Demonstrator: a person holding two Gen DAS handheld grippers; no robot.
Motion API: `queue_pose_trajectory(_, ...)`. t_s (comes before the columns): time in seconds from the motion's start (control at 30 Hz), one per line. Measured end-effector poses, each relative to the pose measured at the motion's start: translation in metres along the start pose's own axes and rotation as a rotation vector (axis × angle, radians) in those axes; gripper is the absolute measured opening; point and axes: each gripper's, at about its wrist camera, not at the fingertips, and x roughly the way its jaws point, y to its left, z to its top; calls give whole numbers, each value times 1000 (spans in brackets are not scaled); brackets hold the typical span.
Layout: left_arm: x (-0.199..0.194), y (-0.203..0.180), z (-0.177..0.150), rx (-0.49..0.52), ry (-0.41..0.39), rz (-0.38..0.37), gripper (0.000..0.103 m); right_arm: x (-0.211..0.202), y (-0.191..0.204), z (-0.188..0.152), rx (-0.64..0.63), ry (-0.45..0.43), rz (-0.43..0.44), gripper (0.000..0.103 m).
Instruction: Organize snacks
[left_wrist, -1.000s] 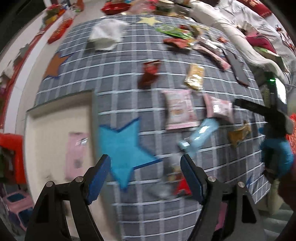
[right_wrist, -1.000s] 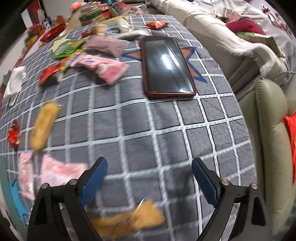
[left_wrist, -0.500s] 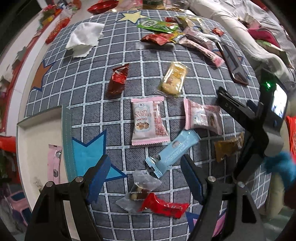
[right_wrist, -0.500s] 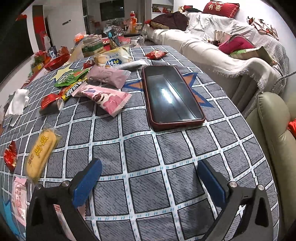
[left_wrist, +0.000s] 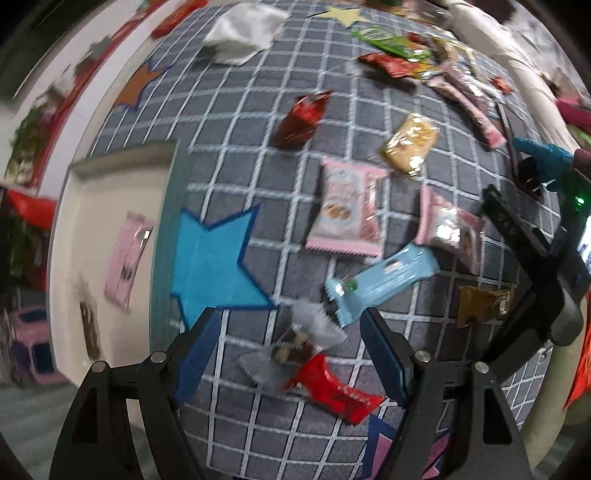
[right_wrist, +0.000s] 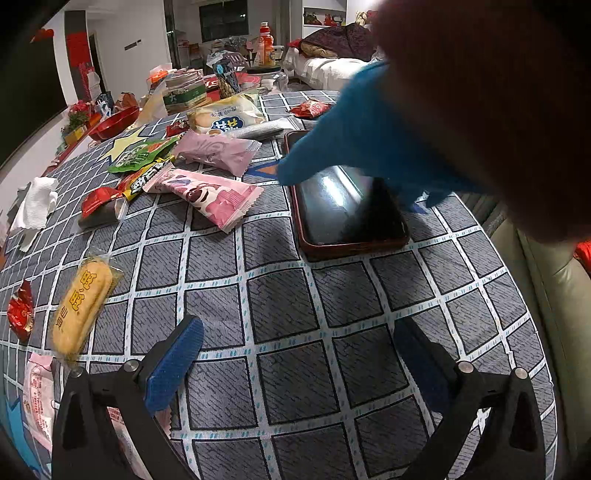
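Many snack packets lie on a grey checked tablecloth (left_wrist: 240, 155). My left gripper (left_wrist: 291, 350) is open and empty above a clear wrapped sweet (left_wrist: 295, 343) and a red packet (left_wrist: 332, 391), with a light blue bar (left_wrist: 384, 280) just beyond. A white tray (left_wrist: 92, 192) at the left holds a pink packet (left_wrist: 127, 254). My right gripper (right_wrist: 303, 365) is open and empty over bare cloth. A yellow cake packet (right_wrist: 81, 306) lies to its left. The right gripper also shows at the right of the left wrist view (left_wrist: 535, 258).
A dark phone (right_wrist: 347, 210) in a red case lies ahead of the right gripper, and a blue-gloved hand (right_wrist: 369, 147) reaches over it. More packets, a jar and a red bowl (right_wrist: 114, 123) crowd the far table. A sofa arm (right_wrist: 546, 295) stands at the right.
The left gripper has moved lower and closer to the clear sweet and red packet. A blue-gloved hand has come into the right wrist view over the phone.
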Motion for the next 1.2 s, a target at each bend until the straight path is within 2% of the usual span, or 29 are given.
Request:
queue_pose_trajectory(0.17,3,4,-9,-51,21,14,81,0,-1,0,1,0,0,103)
queue_pose_trajectory(0.57,-8,10,-14,-66,7,33,81,0,1,0,3,0,1,103)
queue_pose_trajectory(0.77,-16,8,-5,-31,-33,23,81,0,2,1,3,3,4,103)
queue_pose_trajectory(1.2,-27,-6,-7,33,-51,14,81,-1,1,1,6,4,4,103)
